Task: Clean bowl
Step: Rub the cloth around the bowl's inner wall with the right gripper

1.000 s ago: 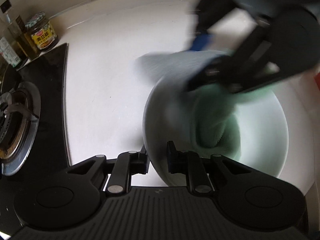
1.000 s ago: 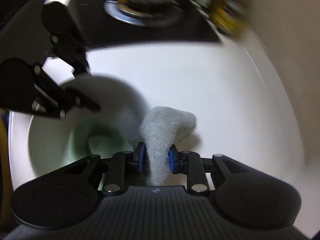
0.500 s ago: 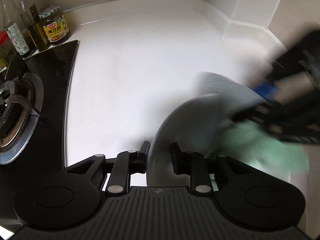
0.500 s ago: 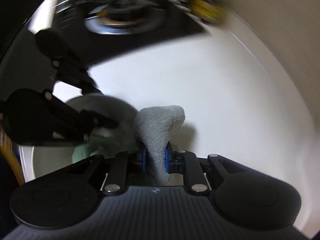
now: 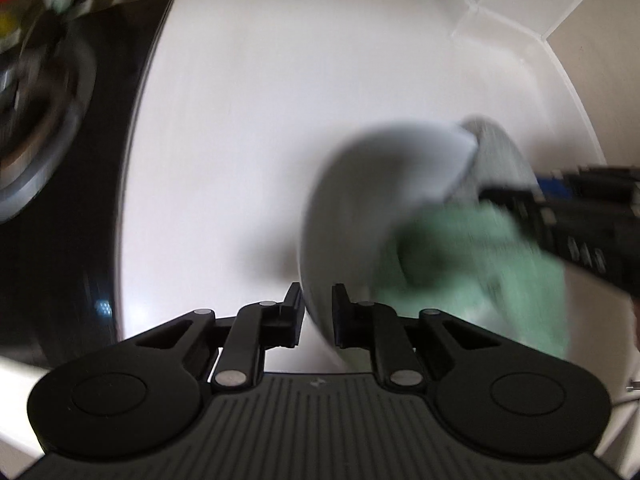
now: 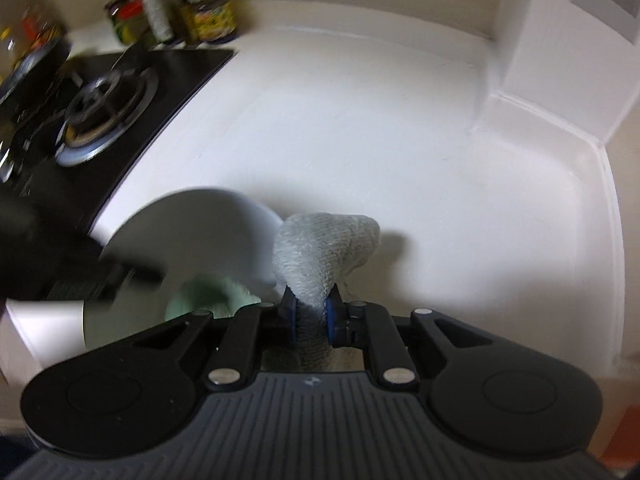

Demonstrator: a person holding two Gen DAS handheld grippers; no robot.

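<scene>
**Both jaws clenched: one on the bowl's rim, one on the cloth**

The left gripper [image 5: 316, 312] has its jaws clamped on the rim of the pale grey-white round ceramic bowl [image 5: 372, 200], one finger outside the wall and one inside. The bowl is tilted, its opening turned toward the right, and it is blurred in both views. The right gripper [image 6: 311, 312] has its blue-padded jaws squeezed tight on a grey terry cloth [image 6: 324, 248], which bulges up ahead of the pads in a rounded hump. In the right wrist view that hump sits just beside the bowl's [image 6: 192, 232] far rim, touching or nearly touching it; the blur makes it hard to say which.

Inside the bowl lies a light green cloth mass [image 5: 480, 264], filling much of the hollow; whether it is one piece with the grey cloth cannot be told. In the left wrist view the right gripper's dark body [image 5: 580, 228] reaches in from the right edge over the bowl's mouth, with the grey cloth [image 5: 496, 156] showing behind the rim.

The bowl is above the white desk [image 6: 380, 128], near its front, casting a soft shadow on it. To the left lies a black glass hob [image 6: 132, 92] with a round metal gas burner [image 6: 104, 112]. Behind the hob, against the wall, stands a blurred group of jars and bottles with yellow and red labels [image 6: 176, 16]. White tiled walls [image 6: 560, 60] close the desk at the back right corner.
</scene>
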